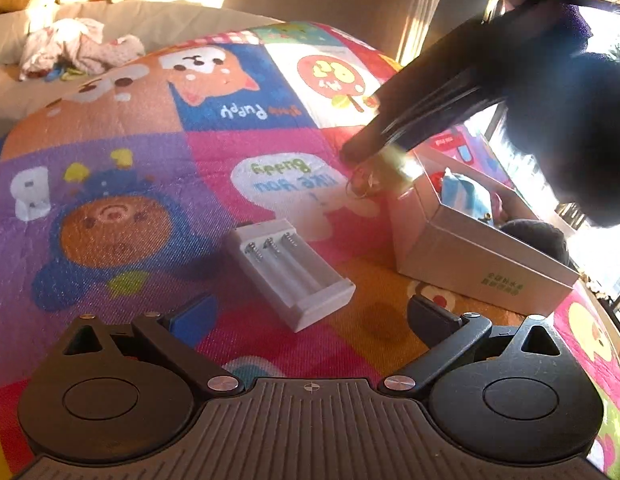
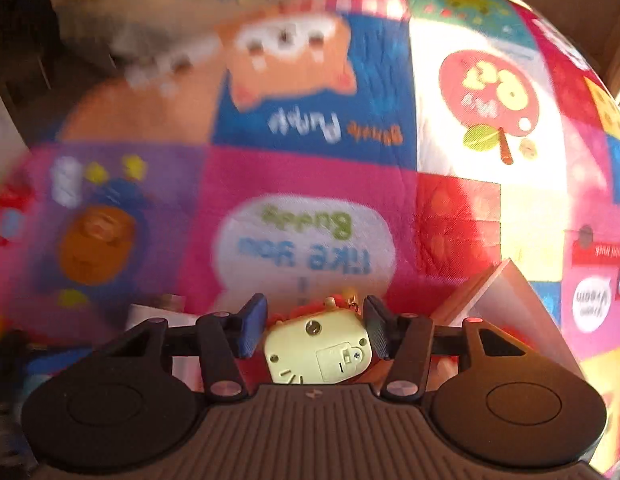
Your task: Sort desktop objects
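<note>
Left wrist view
Left claw (image 1: pixel 310 316): fingers spread wide apart, nothing between them, held low over a patchwork cartoon quilt (image 1: pixel 121 168) that serves as the surface.
Battery charger (image 1: pixel 289 272): a white three-slot holder with visible springs, lying flat on the quilt just ahead of the left claw, between its fingertips and slightly toward the blue-padded finger.
Cardboard box (image 1: pixel 482 256): open-topped, ahead and to the right of the left claw; a blue-and-white item sits inside.
Right claw (image 1: pixel 374 148): seen as a dark blurred shape reaching down from the upper right, its tip just beside the box's near-left corner, with a pale yellow object and a thin ring loop at its tip.
Background: a heap of crumpled cloth (image 1: pixel 77 48) lies well beyond the quilt, far left.

Right wrist view
Right claw (image 2: pixel 314 328): both pads pressed against the sides of a pale yellow toy (image 2: pixel 322 348), its underside with screws and a small hatch facing the camera; orange trim and a gold loop show at its far end.
Box edge (image 2: pixel 490 292): a corner rises just right of the right claw.
Quilt (image 2: pixel 310 176): fills the frame ahead, blurred.
</note>
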